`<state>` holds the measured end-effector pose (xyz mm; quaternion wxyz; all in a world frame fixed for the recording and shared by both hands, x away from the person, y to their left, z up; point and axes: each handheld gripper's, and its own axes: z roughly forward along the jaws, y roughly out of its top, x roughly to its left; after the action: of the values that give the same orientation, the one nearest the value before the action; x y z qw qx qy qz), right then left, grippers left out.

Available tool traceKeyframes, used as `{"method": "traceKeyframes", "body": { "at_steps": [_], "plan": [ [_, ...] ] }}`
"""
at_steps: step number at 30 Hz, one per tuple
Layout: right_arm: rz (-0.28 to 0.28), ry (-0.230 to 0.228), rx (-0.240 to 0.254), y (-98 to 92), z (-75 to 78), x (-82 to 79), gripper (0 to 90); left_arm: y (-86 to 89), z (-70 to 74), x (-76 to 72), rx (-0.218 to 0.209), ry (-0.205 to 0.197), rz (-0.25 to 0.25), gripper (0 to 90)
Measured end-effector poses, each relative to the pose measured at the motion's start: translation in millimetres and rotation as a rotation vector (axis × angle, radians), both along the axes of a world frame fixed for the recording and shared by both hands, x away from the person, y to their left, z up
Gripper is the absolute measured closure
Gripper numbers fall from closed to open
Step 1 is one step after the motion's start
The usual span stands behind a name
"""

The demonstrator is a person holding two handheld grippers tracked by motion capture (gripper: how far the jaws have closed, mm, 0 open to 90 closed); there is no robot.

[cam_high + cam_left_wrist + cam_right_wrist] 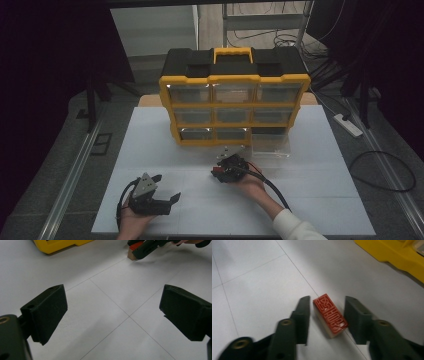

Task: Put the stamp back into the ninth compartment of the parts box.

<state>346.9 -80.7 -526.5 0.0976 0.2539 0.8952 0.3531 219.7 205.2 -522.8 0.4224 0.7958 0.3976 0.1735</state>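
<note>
A small wooden stamp block with a raised red patterned face lies on the white table, just in front of the yellow-and-black drawer cabinet, near the cabinet's lower middle. In the right gripper view the block sits tilted between the two black jaws of the right gripper; the jaws stand parted on either side of it, one close to its left edge, the other a little off its right edge, and neither clearly presses on it. In the high view the right gripper is held by a hand in a white sleeve just in front of the cabinet's bottom row. Beside it, at the cabinet's lower right, a clear plastic drawer stands pulled out onto the table. The left gripper rests well in front of the cabinet and to its left, its jaws spread wide with nothing between them; in the left gripper view bare table shows between them, with the cabinet's yellow base and the stamp block far off.
</note>
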Motion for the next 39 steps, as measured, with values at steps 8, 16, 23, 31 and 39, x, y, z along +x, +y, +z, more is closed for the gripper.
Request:
{"method": "traceKeyframes", "body": {
  "at_steps": [8, 16, 23, 31, 39],
  "plan": [
    [0.049, -0.019, -0.007, 0.3, 4.4, -2.3, 75.3, 0.3, -0.4, 0.3, 0.003, 0.0, 0.0, 8.0],
    [0.057, -0.079, 0.04, -0.8, 21.7, -8.5, 75.3, 0.6, -0.4, 0.0, 0.004, -0.001, 0.001, 8.0],
    [0.061, -0.097, 0.072, -4.6, 34.3, -10.7, 75.3, 0.4, -0.4, 0.0, 0.006, -0.001, -0.001, 8.0],
    [0.049, -0.099, 0.129, -11.4, 46.5, -11.4, 75.3, 0.2, -0.6, 0.2, 0.007, 0.0, -0.003, 8.0],
    [0.052, -0.131, 0.169, -16.3, 62.5, -15.1, 75.3, 0.0, -0.8, 0.1, 0.01, -0.002, -0.003, 8.0]
  ]
}}
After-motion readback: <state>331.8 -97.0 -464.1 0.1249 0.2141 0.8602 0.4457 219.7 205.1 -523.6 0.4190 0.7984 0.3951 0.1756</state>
